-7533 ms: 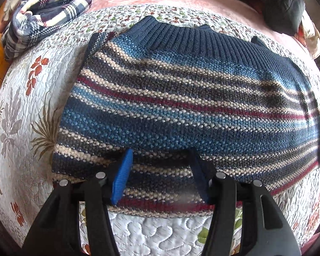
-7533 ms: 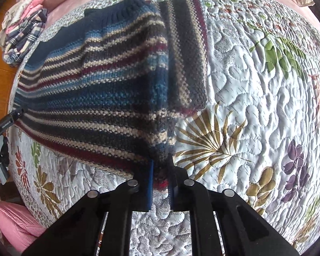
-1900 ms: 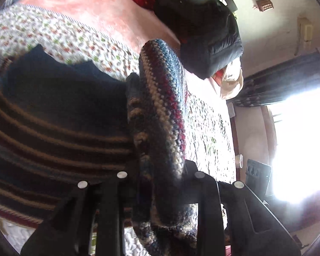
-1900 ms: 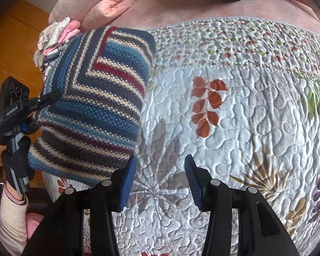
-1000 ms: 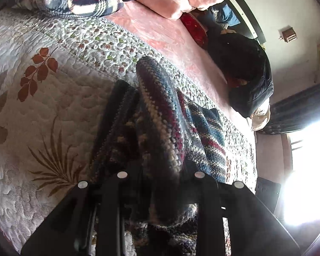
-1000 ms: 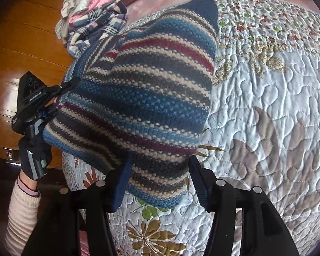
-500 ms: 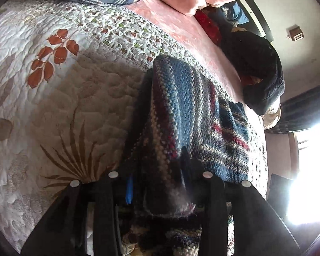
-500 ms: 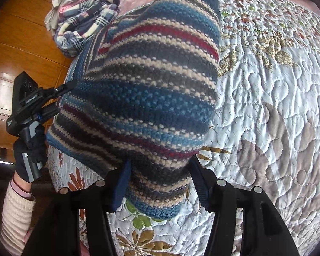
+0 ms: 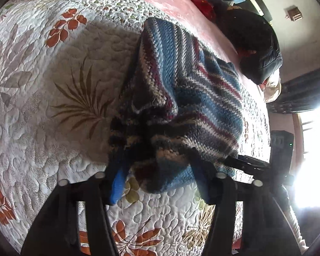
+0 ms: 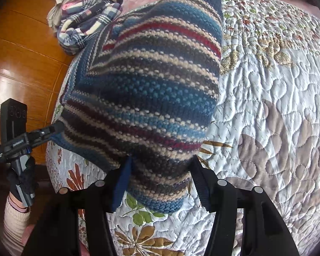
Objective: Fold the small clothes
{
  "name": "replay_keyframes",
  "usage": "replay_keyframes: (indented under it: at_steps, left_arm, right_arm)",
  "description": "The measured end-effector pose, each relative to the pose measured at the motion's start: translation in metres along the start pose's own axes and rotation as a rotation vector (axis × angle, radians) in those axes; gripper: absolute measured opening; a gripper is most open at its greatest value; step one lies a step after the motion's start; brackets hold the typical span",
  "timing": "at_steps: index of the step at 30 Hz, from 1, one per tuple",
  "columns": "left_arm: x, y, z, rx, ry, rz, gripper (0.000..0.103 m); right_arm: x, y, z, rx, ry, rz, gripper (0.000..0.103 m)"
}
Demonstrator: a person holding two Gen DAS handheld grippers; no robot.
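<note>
Striped knit sweater (image 10: 147, 89), folded into a thick bundle, lies on the floral quilted bed (image 10: 277, 111) and fills the centre of both views. Right claw (image 10: 160, 183) is spread, its fingers flanking the bundle's near corner without pinching it. Left claw (image 9: 157, 177) is spread too, sweater edge bunched between its fingers. Plaid clothes (image 10: 89, 19) sit piled at the upper left of the right view.

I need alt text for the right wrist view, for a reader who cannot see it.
A folded striped sweater lies on a flowered quilt, its near corner between the open jaws of the right gripper. The left gripper touches its left edge.
</note>
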State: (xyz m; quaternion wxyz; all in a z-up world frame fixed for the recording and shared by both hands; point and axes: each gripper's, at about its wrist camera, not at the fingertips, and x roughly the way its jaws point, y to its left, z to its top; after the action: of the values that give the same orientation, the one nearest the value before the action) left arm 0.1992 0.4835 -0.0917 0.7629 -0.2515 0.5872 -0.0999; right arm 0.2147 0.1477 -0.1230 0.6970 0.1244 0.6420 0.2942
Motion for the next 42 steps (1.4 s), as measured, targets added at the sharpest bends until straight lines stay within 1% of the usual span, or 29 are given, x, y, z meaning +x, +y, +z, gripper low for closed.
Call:
replay_keyframes:
  at_steps: [2,4,6,9,11,13,14,16,17,18,19,22,23,24,26,29,31,32,33,35,36,37,38,40,42]
  left_arm:
    - [-0.005,0.004,0.0,-0.028,-0.025,-0.042,0.015]
    - [-0.015,0.007,-0.001,-0.023,-0.057,-0.073,0.013]
    - [-0.022,0.011,-0.006,-0.002,-0.073,-0.081,0.012]
    - [-0.011,0.025,-0.012,0.001,-0.044,-0.05,0.011]
    - [0.003,0.029,-0.013,0.039,-0.027,0.014,0.012]
    - [0.015,0.032,-0.014,0.045,-0.018,0.028,0.012]
    - [0.017,0.032,-0.013,0.041,-0.019,0.027,0.013]
    - [0.014,0.032,-0.013,0.046,-0.018,0.028,0.02]
    - [0.011,0.03,-0.012,0.048,-0.022,0.029,0.028]
    - [0.009,0.028,-0.013,0.049,-0.028,0.019,0.034]
    - [0.001,0.026,-0.014,0.05,-0.037,0.006,0.037]
    - [-0.02,0.023,-0.01,0.052,-0.09,-0.036,0.046]
    - [-0.025,0.023,-0.006,0.048,-0.114,-0.045,0.052]
    - [-0.028,0.023,0.0,0.043,-0.136,-0.05,0.053]
    - [-0.027,0.023,0.015,0.02,-0.153,-0.06,0.053]
    - [-0.01,0.025,0.037,-0.038,-0.131,-0.072,0.053]
    - [-0.003,0.027,0.046,-0.057,-0.12,-0.069,0.046]
    - [0.0,0.025,0.049,-0.066,-0.116,-0.066,0.032]
    - [0.002,0.023,0.053,-0.069,-0.12,-0.067,0.029]
    - [0.0,0.017,0.056,-0.041,-0.155,-0.096,0.024]
    - [-0.001,0.013,0.057,-0.021,-0.17,-0.092,0.024]
    - [0.002,0.012,0.058,-0.007,-0.168,-0.058,0.024]
    - [0.01,0.015,0.059,0.002,-0.143,-0.007,0.023]
    - [0.021,0.024,0.059,0.001,-0.101,0.056,0.023]
    - [0.022,0.031,0.059,-0.015,-0.088,0.032,0.026]
  right_arm:
    - [-0.001,0.003,0.0,-0.007,0.001,-0.002,0.057]
    - [-0.002,0.008,-0.002,-0.019,0.0,-0.003,0.057]
    - [-0.002,0.011,-0.003,-0.034,0.004,-0.004,0.057]
    - [0.003,0.013,-0.003,-0.046,0.017,-0.025,0.056]
    - [0.008,0.014,-0.005,-0.053,0.024,-0.046,0.056]
    - [0.013,0.013,-0.005,-0.054,0.032,-0.064,0.056]
    - [0.015,0.011,-0.005,-0.052,0.035,-0.065,0.056]
    - [0.016,0.01,-0.003,-0.048,0.038,-0.055,0.056]
    - [0.015,0.009,-0.003,-0.047,0.039,-0.048,0.056]
    - [0.013,0.008,-0.003,-0.049,0.039,-0.041,0.057]
    - [0.011,0.007,-0.003,-0.052,0.04,-0.035,0.057]
    - [0.003,0.002,-0.004,-0.062,0.034,-0.018,0.057]
    - [0.003,0.002,-0.004,-0.063,0.031,-0.019,0.057]
    - [0.002,0.002,-0.003,-0.062,0.03,-0.019,0.057]
    - [0.004,0.002,-0.003,-0.06,0.033,-0.02,0.057]
    - [0.006,0.004,-0.002,-0.068,0.03,-0.031,0.057]
    - [0.008,0.005,-0.002,-0.068,0.031,-0.031,0.057]
    - [0.009,0.004,-0.001,-0.065,0.032,-0.028,0.057]
    - [0.009,0.003,-0.001,-0.063,0.032,-0.026,0.057]
    - [0.009,0.002,-0.001,-0.065,0.032,-0.021,0.057]
    - [0.009,0.002,-0.001,-0.068,0.031,-0.021,0.057]
    - [0.009,0.002,-0.001,-0.071,0.031,-0.022,0.057]
    - [0.009,0.002,-0.001,-0.074,0.031,-0.02,0.057]
    - [0.01,0.0,-0.002,-0.069,0.032,-0.016,0.057]
    - [0.01,0.0,-0.002,-0.07,0.032,-0.015,0.057]
